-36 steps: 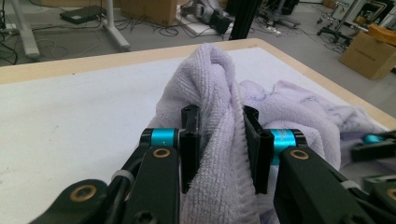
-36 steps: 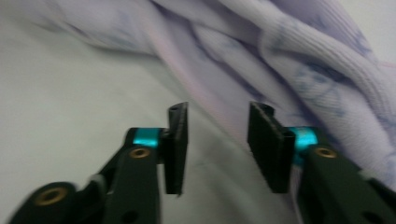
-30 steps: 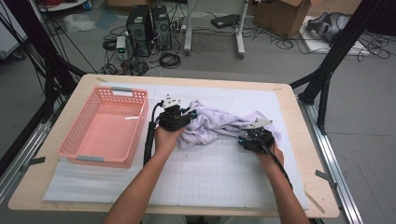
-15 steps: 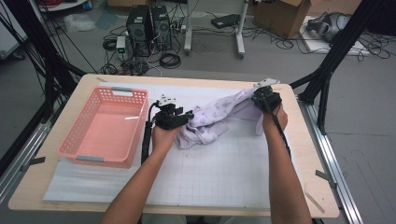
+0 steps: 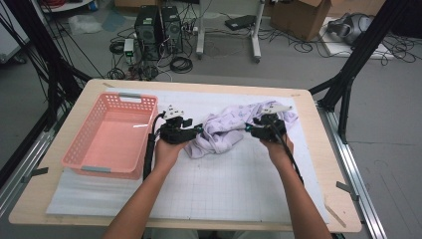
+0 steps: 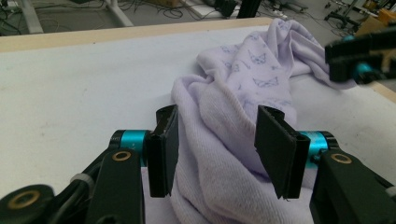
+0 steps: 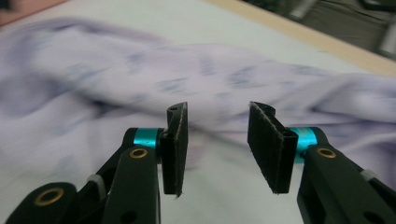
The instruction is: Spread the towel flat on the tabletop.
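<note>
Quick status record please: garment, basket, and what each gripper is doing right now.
garment: lilac printed garment, crumpled on the white mat
basket: pink basket, left of garment, nothing in it
left gripper: jaws apart, cloth lying between them, pads not pressing
right gripper: jaws just reopened, nothing between them, garment just ahead

I see: pale lilac knit garment with small printed motifs [image 5: 226, 130] | state: crumpled, bunched in folds | pose: lying flat, stretched sideways | place: far middle of white mat, right of the basket
</note>
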### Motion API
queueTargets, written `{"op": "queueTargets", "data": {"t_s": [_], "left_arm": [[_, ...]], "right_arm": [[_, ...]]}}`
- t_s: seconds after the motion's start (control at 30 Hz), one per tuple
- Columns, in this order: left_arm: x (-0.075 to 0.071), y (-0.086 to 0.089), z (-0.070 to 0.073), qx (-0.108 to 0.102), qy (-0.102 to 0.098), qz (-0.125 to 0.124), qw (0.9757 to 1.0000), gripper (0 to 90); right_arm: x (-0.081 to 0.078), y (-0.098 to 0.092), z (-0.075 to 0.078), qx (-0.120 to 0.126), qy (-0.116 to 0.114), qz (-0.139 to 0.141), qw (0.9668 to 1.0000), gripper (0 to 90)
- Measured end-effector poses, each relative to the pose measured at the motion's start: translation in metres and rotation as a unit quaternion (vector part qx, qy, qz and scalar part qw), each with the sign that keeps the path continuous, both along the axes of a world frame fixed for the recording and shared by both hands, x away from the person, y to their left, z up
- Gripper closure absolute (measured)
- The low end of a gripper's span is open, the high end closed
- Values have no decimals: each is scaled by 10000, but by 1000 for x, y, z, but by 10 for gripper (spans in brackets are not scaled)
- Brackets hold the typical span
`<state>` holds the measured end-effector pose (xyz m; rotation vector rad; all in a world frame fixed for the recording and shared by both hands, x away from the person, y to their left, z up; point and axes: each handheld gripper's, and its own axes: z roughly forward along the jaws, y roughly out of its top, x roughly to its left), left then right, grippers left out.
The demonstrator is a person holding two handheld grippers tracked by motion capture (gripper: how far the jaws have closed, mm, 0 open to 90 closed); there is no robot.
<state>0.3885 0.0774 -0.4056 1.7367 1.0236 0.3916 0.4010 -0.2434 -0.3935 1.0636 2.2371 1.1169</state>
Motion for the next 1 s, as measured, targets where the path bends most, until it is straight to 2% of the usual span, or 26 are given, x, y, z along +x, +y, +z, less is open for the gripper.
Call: {"op": "queueTargets", "data": {"t_s": [0.1,0.2,0.27,0.3,0.37,0.4,0.43,0.47,0.5,0.6,0.67,0.73,0.8,0.87,0.93,1.0], "left_arm": [[-2,4,-3,48,1,52,10000,513],[-3,9,-6,47,20,70,10000,540],[-4,11,-6,37,66,-12,10000,571],[-5,11,-5,34,40,-56,10000,604],[-7,9,-3,8,-43,-155,9999,642],[-8,8,-2,-16,-65,-220,9997,660],[-9,6,-2,-22,-79,-275,9996,670],[-10,4,-2,-47,-71,-378,9992,670],[-11,1,-2,-56,-56,-476,9988,670],[-14,-8,-1,-105,-42,-817,9966,658],[-15,-15,0,-44,-8,-925,9957,620],[-14,-22,-1,104,94,-895,9959,547],[-11,-28,-4,219,234,-832,9960,475],[-9,-33,-9,255,375,-762,9961,425],[-7,-38,-13,280,465,-840,9950,431],[-8,-43,-15,469,463,-953,9933,509]], "right_arm": [[-19,17,-7,96,9,548,9984,574],[-28,35,-13,0,223,939,9953,548],[-30,45,-17,-247,200,984,9946,552],[-28,47,-21,-271,266,970,9946,562],[-22,47,-29,-245,476,848,9950,592],[-18,45,-34,-107,655,814,9945,621],[-15,44,-39,13,813,839,9932,681],[-13,44,-43,42,934,940,9912,784],[-13,45,-45,73,989,1089,9891,833],[-16,45,-42,219,1038,1225,9868,864],[-20,42,-38,345,1117,1292,9847,865],[-30,39,-35,397,1013,1395,9842,865],[-40,34,-35,383,1024,1503,9826,865],[-49,28,-34,491,1035,1576,9808,865],[-57,22,-32,574,991,1666,9794,865],[-64,18,-30,652,1027,1812,9759,865]]}}
